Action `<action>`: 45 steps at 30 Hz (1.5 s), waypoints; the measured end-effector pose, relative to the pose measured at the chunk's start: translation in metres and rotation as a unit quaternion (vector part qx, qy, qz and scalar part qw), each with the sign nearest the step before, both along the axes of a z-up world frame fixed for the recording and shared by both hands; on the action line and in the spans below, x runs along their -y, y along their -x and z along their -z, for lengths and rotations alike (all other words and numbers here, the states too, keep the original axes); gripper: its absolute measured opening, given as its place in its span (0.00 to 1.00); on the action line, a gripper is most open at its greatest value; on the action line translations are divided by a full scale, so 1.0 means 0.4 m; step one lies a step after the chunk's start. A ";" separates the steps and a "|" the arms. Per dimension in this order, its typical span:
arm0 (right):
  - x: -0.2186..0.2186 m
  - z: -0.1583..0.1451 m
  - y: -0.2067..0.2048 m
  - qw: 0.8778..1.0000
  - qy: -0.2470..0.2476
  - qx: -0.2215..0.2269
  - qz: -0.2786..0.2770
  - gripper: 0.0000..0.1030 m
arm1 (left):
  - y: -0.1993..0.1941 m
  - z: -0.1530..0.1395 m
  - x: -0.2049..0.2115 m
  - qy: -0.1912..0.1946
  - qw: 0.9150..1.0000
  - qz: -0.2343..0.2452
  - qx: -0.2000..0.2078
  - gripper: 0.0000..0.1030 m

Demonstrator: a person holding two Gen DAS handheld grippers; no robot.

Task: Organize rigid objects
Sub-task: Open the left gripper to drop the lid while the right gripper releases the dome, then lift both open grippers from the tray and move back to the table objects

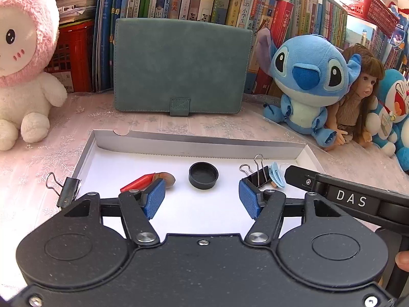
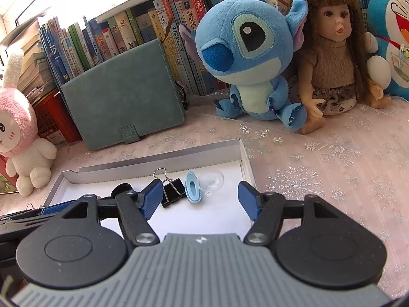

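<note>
Left tool (image 1: 202, 198) – jaws wide, nothing between the pads, poised over the white tray (image 1: 163, 142). Right tool (image 2: 199, 200) – likewise wide and empty, over the tray's right end. Tray holds: red piece (image 1: 139, 181), black cap (image 1: 203, 175), binder clip (image 2: 173, 192), blue clip (image 2: 192, 185), clear dome (image 2: 211, 179). One more binder clip (image 1: 67, 190) sits at the tray's left edge – likely the next pick; approach from above, pads across its black body. Tray walls are low; the surface to the right is bare, toys well back.
</note>
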State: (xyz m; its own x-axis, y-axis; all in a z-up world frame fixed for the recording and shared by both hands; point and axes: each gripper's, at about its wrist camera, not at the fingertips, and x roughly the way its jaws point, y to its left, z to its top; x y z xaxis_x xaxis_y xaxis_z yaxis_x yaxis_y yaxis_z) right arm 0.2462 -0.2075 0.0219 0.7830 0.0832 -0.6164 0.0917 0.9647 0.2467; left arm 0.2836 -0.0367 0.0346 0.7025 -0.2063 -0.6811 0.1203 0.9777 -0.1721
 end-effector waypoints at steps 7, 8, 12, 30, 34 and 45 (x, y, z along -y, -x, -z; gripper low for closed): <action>-0.007 -0.030 0.071 0.999 0.001 0.028 -0.024 0.80 | 0.088 -0.034 -0.029 -0.004 1.000 0.001 0.025 0.73; -0.008 -0.034 0.083 0.999 0.003 0.033 -0.028 0.81 | 0.100 -0.038 -0.035 -0.002 1.000 0.001 0.026 0.73; -0.013 -0.050 0.133 0.998 0.003 0.051 -0.044 0.86 | 0.148 -0.049 -0.057 0.002 1.000 -0.003 0.031 0.75; -0.080 -0.078 0.337 0.984 0.067 0.122 -0.109 0.95 | 0.347 -0.053 -0.152 0.023 0.998 -0.017 0.050 0.80; -0.088 -0.073 0.367 0.982 0.078 0.128 -0.118 0.97 | 0.381 -0.043 -0.163 0.017 0.998 -0.016 0.050 0.81; -0.110 -0.054 0.444 0.978 0.080 0.139 -0.136 1.00 | 0.469 -0.014 -0.182 0.003 0.998 -0.018 0.067 0.81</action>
State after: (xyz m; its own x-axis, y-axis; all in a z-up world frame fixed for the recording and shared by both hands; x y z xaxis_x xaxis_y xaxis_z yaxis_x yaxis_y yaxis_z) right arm 0.0685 -0.1636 0.0435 0.8844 0.2313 -0.4054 -0.2223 0.9725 0.0699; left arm 0.0960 0.0359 0.0401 0.7942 -0.1835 -0.5793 0.1080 0.9808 -0.1626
